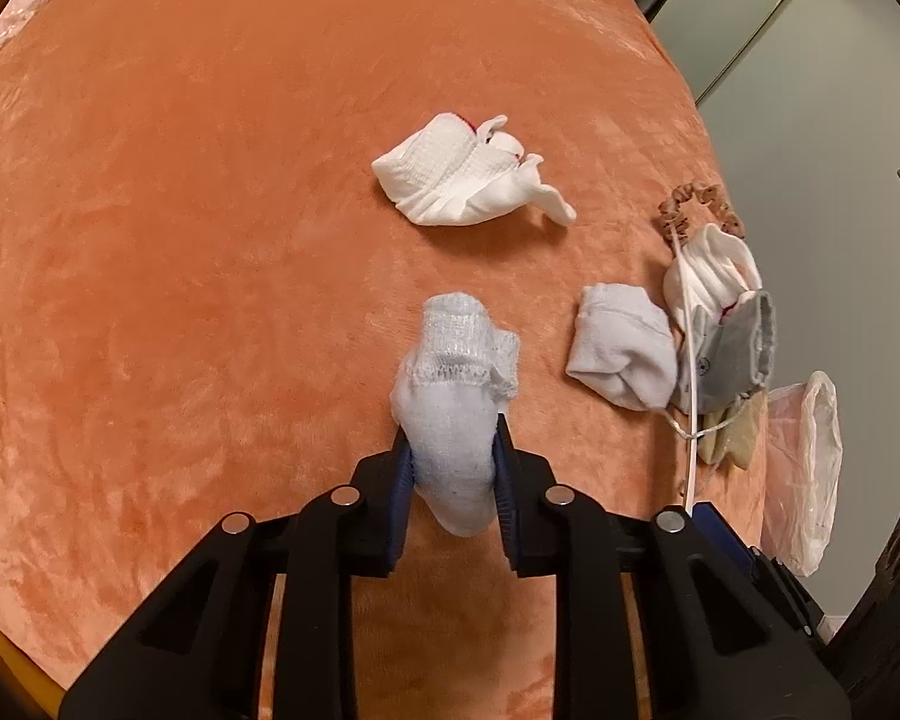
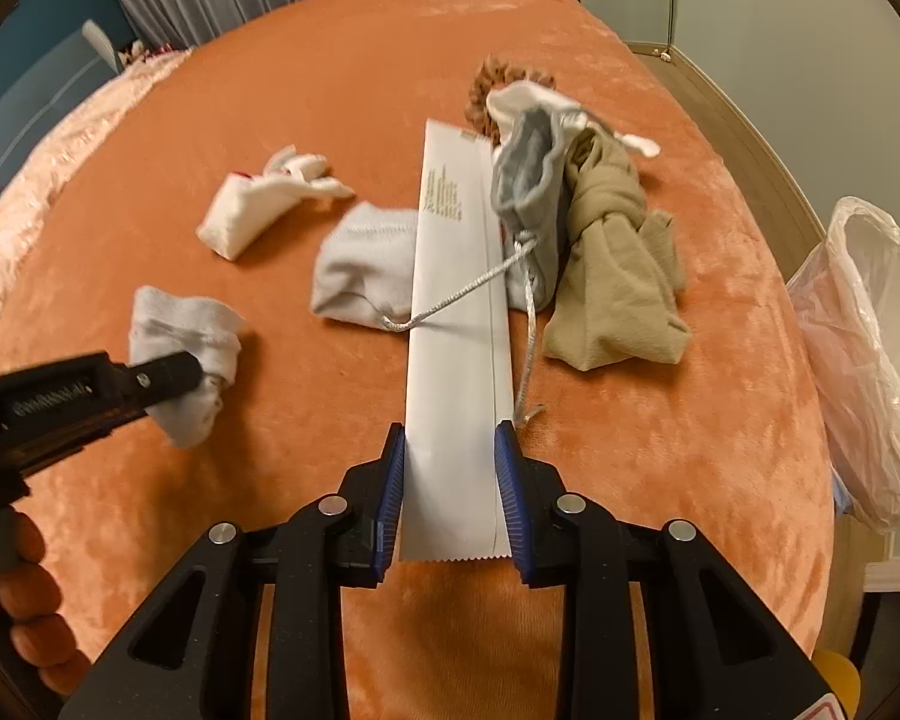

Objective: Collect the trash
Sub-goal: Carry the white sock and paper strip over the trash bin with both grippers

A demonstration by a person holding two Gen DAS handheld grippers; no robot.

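Orange plush blanket [image 1: 180, 240] fills the left wrist view; the left gripper [image 1: 453, 450] is clamped on a pale sock [image 1: 450, 420], with a second sock [image 1: 621, 354] near right. Right wrist view: the right gripper [image 2: 450, 456] is clamped on a long white wrapper [image 2: 456, 312], a cord [image 2: 468, 294] draped across it; a plastic bag [image 2: 870, 372] hangs far right.

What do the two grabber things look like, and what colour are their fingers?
Both look alike. The left gripper and the right gripper have chunky black plastic frames with triangular cut-outs and round silver bolts. Their fingers wear blue ribbed pads. Seen from the right camera, the left one has pale lettering on its side, too blurred to read.
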